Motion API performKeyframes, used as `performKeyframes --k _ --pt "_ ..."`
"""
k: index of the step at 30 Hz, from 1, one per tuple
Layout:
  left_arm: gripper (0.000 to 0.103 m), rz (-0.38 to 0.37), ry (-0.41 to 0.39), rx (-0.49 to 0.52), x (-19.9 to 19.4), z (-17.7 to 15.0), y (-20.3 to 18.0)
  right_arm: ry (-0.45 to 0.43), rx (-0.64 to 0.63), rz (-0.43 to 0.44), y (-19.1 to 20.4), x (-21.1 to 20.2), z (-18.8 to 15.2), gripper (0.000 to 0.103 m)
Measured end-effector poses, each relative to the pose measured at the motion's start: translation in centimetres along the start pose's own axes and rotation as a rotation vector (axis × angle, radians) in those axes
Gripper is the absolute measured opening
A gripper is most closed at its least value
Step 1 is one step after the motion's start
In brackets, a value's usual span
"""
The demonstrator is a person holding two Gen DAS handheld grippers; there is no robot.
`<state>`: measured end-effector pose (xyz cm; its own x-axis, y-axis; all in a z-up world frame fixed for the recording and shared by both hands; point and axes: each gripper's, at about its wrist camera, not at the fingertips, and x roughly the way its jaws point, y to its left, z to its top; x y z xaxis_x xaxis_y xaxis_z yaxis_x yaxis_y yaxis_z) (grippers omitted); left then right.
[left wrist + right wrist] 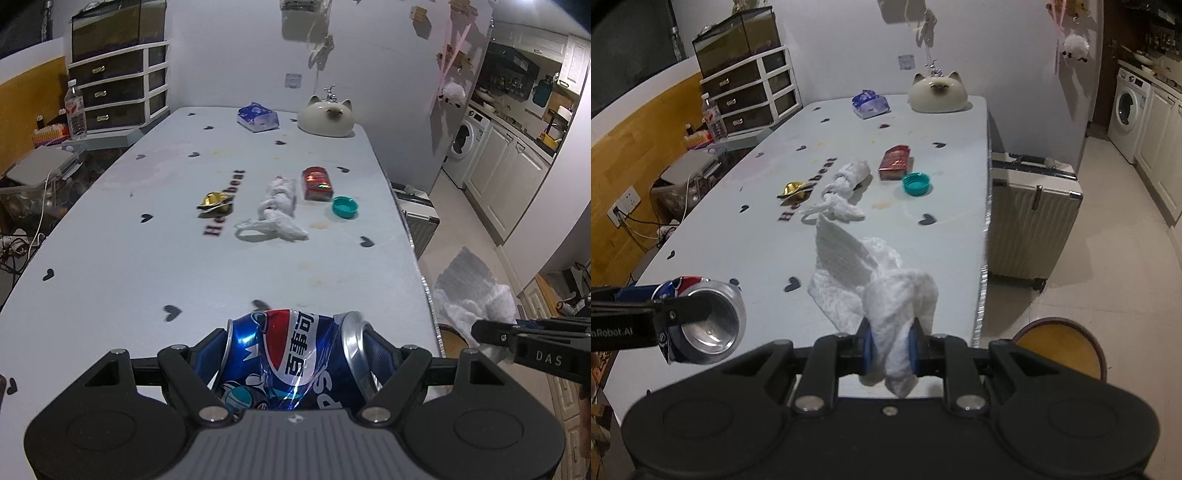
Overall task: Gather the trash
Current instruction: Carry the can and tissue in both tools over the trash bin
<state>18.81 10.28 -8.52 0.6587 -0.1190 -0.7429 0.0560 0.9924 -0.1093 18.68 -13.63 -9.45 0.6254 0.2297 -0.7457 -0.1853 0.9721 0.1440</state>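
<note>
We've got the left tool (pixel 295 354) pinching a crushed can (pixel 291 358) and the right tool (pixel 890 347) clamped on a wad of tissue (pixel 886 288), both lifted off the surface (pixel 147 240). The bin (pixel 1067 339) sits at 4 o'clock of the tissue; the loose tail could snag or slip out, so the tissue might miss it.

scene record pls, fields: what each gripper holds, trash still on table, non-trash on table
left gripper: shut on crushed blue soda can
right gripper: shut on white paper towel
trash on table: gold wrapper; knotted white plastic bag; red packet; teal cap
other on table: tissue pack; cat-shaped ceramic piece
</note>
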Motion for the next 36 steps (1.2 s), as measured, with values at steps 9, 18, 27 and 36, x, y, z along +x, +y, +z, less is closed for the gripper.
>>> performKeyframes --k 9,18,27,36 --pt "0.078 0.001 0.001 -0.017 1.5 0.2 -8.8 0.002 -0.006 0.017 -8.5 -1.3 0.8 0.02" --pt "0.078 -0.038 0.017 -0.008 5.0 0.7 -17.6 0.012 0.01 -0.005 -18.0 -1.7 1.5 0.02" --pt "0.077 -0.109 0.087 0.051 9.9 1.2 -24.7 0.058 0.091 -0.056 -25.8 -0.7 0.5 0.02" --pt "0.077 -0.175 0.184 0.141 16.0 2.0 -29.7 0.127 0.214 -0.103 -31.4 1.7 -1.0 0.02"
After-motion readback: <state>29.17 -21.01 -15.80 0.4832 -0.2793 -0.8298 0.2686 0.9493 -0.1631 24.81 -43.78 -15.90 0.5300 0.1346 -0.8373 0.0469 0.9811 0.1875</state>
